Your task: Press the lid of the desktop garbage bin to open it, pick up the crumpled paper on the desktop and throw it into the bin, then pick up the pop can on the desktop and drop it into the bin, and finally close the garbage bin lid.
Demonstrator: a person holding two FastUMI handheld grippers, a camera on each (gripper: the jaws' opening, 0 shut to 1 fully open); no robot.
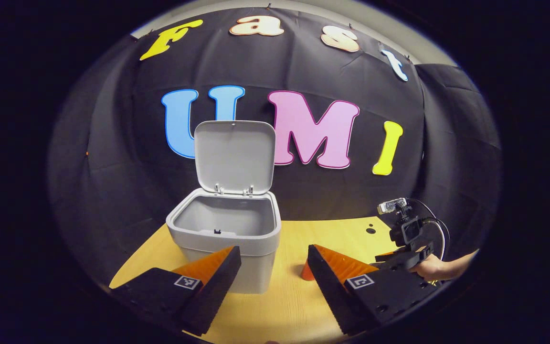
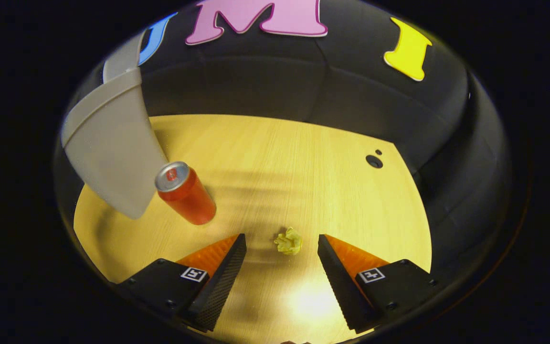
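The grey desktop bin [image 1: 227,229] stands on the wooden table with its lid [image 1: 234,155] swung upright and its inside bare. My left gripper [image 1: 274,252] hovers open just in front of the bin, nothing between its fingers. Behind its right finger peeks a bit of the red pop can [image 1: 305,272]. In the right gripper view the can [image 2: 185,193] stands upright beside the bin's wall [image 2: 110,153]. A small yellow-green crumpled paper [image 2: 288,241] lies on the table between the fingertips of my right gripper [image 2: 282,238], which is open and above it.
The wooden table [image 2: 303,167] has two small dark holes [image 2: 374,161] near its far right corner. Black cloth walls close the booth behind and to the right. A hand [image 1: 435,267] holds the right gripper's body [image 1: 406,234] at the table's right side.
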